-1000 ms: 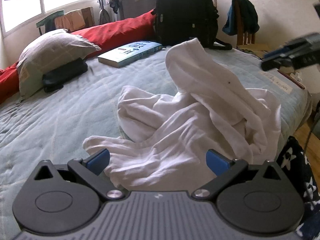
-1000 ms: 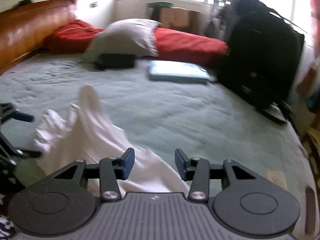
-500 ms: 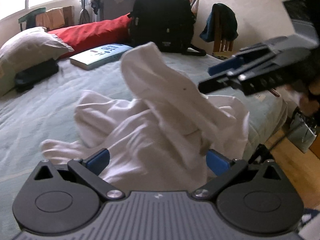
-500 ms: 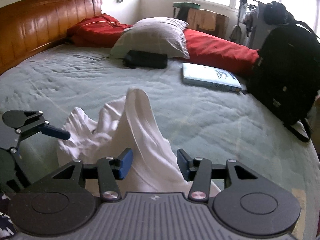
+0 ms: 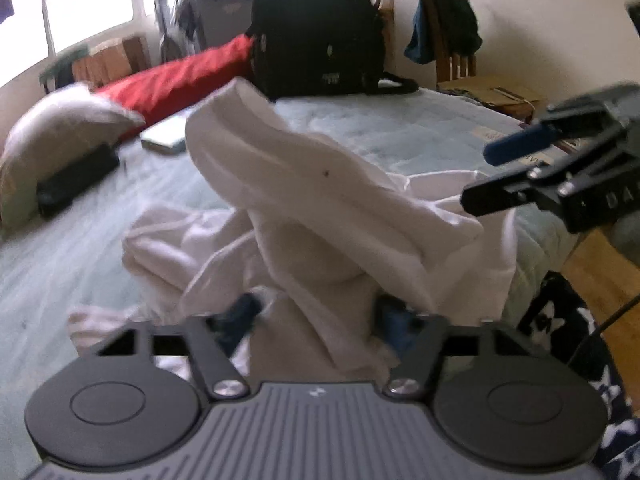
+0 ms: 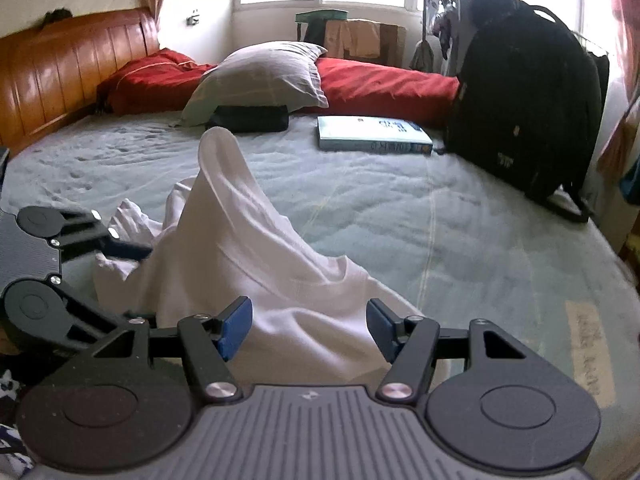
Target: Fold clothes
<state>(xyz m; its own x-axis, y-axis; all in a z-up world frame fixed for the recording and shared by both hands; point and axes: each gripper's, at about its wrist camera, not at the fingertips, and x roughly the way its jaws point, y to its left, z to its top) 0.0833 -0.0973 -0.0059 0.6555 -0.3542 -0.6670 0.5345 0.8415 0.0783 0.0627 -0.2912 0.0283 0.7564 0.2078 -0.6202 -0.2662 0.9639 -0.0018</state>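
Note:
A crumpled white garment (image 5: 320, 200) lies on the pale green bedspread (image 5: 400, 128), with one fold standing up in a peak (image 6: 220, 160). My left gripper (image 5: 320, 316) is pushed into its near side. The jaws are closing with a thick bunch of cloth between the blue pads, and no firm pinch shows. In the right wrist view the left gripper (image 6: 116, 284) straddles the garment's left edge. My right gripper (image 6: 308, 326) hovers over the garment's near hem with its jaws opening and nothing pinched. The right gripper (image 5: 492, 172) also shows beside the garment's right edge.
A black backpack (image 6: 528, 100), a book (image 6: 372, 134), a pillow (image 6: 260, 76) on a black pouch (image 6: 252, 118) and a red blanket (image 6: 380, 88) line the far side. A wooden headboard (image 6: 60, 80) stands left. The bed edge and wooden floor (image 5: 592, 264) lie right.
My left gripper pushed forward into the white garment and its jaws narrowed around a bunch of cloth. The right gripper came lower toward the hem and its jaws widened.

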